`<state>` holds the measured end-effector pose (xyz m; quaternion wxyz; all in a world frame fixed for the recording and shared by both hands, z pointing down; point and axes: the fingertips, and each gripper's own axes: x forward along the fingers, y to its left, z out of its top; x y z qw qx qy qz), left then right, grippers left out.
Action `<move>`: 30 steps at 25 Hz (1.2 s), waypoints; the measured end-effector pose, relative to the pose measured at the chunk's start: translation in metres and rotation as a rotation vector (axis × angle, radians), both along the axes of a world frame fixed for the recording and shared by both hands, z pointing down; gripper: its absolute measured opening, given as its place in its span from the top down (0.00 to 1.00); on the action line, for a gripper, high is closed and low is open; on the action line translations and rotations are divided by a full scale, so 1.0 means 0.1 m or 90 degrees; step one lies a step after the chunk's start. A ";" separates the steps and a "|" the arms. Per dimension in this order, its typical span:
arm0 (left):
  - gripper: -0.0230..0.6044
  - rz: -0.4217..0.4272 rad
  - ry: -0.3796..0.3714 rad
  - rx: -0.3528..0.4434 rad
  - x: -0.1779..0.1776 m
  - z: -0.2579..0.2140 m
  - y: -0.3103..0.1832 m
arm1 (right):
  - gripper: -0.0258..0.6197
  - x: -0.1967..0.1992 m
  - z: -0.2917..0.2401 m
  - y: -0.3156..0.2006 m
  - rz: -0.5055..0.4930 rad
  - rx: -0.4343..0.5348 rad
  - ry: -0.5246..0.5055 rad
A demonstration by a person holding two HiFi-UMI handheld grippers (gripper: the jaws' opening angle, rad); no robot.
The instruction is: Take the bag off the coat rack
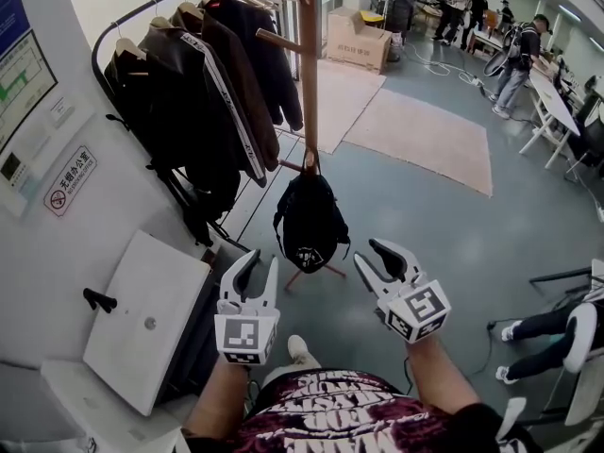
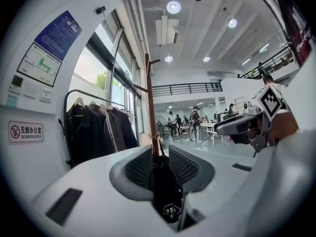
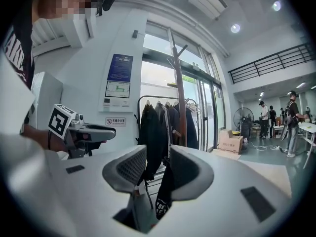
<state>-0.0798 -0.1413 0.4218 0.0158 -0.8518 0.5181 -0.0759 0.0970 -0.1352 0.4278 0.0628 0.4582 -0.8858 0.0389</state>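
A black bag (image 1: 310, 220) hangs by its strap from a low peg of the wooden coat rack (image 1: 310, 64), just above the floor. My left gripper (image 1: 260, 264) is open a little short of the bag, to its lower left. My right gripper (image 1: 374, 257) is open to the bag's lower right. Neither touches it. In the left gripper view the bag (image 2: 165, 191) and the rack pole (image 2: 149, 107) show through the gap of the open left gripper (image 2: 159, 164). The right gripper (image 3: 157, 167) frames the bag (image 3: 165, 191) the same way, from some distance.
A curved rail of dark jackets (image 1: 198, 92) stands left of the rack, against the wall. A white cabinet (image 1: 142, 319) sits at lower left. Beyond are a pink rug (image 1: 425, 135), a cardboard box (image 1: 357, 38), tables and several people (image 1: 519, 64). Chair legs (image 1: 566, 333) are at right.
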 end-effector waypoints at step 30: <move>0.80 0.060 0.009 -0.008 -0.30 0.07 -1.07 | 0.73 -0.34 0.14 -0.82 0.070 -0.024 0.025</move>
